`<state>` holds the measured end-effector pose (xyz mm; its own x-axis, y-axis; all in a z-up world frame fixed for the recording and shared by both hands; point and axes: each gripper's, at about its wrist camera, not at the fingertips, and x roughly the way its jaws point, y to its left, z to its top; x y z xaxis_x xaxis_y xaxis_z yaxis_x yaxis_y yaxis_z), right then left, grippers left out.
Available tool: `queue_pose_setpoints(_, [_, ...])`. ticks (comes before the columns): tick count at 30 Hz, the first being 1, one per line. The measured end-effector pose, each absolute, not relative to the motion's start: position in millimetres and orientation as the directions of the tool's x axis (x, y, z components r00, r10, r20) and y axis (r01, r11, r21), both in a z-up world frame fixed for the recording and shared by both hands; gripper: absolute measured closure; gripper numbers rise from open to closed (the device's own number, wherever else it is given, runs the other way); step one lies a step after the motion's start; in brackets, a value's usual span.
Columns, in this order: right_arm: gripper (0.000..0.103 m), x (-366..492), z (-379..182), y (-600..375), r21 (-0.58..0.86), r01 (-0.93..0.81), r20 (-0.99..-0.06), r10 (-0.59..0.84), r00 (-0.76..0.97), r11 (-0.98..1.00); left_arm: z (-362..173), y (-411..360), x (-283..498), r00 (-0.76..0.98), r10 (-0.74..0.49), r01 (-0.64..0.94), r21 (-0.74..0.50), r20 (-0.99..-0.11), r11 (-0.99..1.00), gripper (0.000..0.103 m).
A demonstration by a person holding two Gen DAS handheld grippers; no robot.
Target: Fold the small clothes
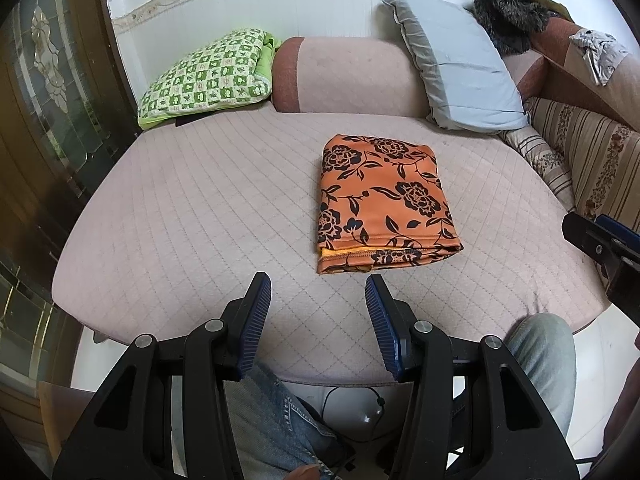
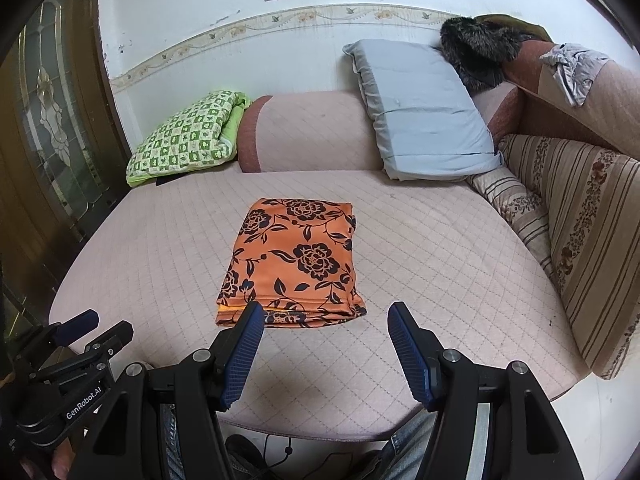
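An orange cloth with black flowers [image 1: 384, 204] lies folded into a neat rectangle on the pink quilted sofa seat [image 1: 200, 208]; it also shows in the right wrist view [image 2: 292, 264]. My left gripper [image 1: 318, 286] is open and empty, held just short of the cloth's near edge. My right gripper [image 2: 326, 314] is open and empty, its left finger just in front of the cloth's near edge. The right gripper shows at the right edge of the left wrist view [image 1: 600, 244], and the left gripper at the lower left of the right wrist view [image 2: 76, 328].
A green checked folded blanket [image 1: 208, 76] lies at the back left. A pale blue pillow [image 1: 456, 60] leans on the pink backrest [image 1: 348, 76]. A striped cushion [image 2: 580, 232] flanks the right side. A dark fur item [image 2: 476, 48] and grey cloth [image 2: 572, 68] sit on the backrest. My knees in jeans [image 1: 544, 356] are below.
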<state>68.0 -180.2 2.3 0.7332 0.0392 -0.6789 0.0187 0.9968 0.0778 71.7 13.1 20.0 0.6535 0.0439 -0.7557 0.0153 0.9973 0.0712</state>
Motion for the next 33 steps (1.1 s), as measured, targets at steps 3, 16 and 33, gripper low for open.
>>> queue_pose_setpoints(3, [0.041, 66, 2, -182, 0.081, 0.02, -0.677, 0.04, 0.735, 0.997, 21, 13, 70, 0.655, 0.044, 0.015, 0.071, -0.755, 0.997, 0.054])
queue_pose_setpoints(16, [0.041, 65, 2, -185, 0.085, 0.024, -0.682, 0.04, 0.73, 0.996, 18, 12, 71, 0.647, 0.051, 0.017, 0.082, -0.761, 0.996, 0.054])
queue_pose_setpoints(33, [0.041, 78, -7, -189, 0.093, 0.023, -0.699, 0.048, 0.714, 0.995, 13, 12, 83, 0.638, 0.06, 0.019, 0.093, -0.768, 0.995, 0.054])
